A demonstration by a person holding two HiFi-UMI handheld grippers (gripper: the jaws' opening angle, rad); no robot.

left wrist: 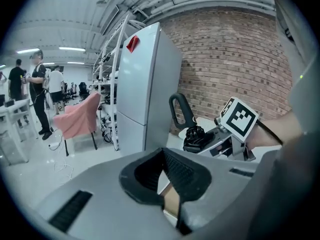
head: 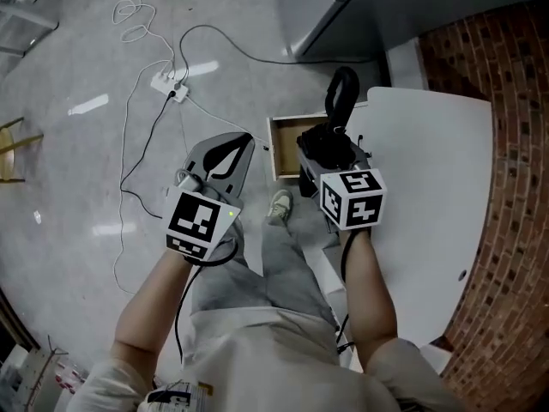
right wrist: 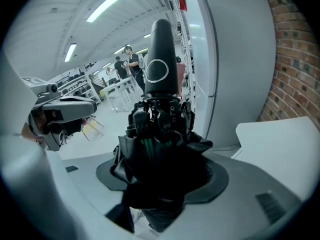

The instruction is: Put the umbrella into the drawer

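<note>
My right gripper [head: 328, 147] is shut on a folded black umbrella [head: 340, 94], whose looped handle sticks out ahead of the jaws. In the right gripper view the umbrella [right wrist: 159, 134] fills the space between the jaws [right wrist: 160, 184], its folds bunched over the pads. It hangs over a small open wooden drawer [head: 281, 148] at the left edge of a white table [head: 429, 196]. My left gripper [head: 244, 142] is to the left of the drawer, over the floor, jaws together and empty. From the left gripper [left wrist: 172, 204] I see the right gripper [left wrist: 210, 139] with the umbrella handle [left wrist: 181, 109].
A power strip [head: 170, 84] and loose cables [head: 137, 153] lie on the grey floor to the left. The person's shoe [head: 279, 204] is just below the drawer. A brick wall [head: 506, 144] runs along the right. A tall white cabinet [left wrist: 147, 84] stands nearby; people stand far off.
</note>
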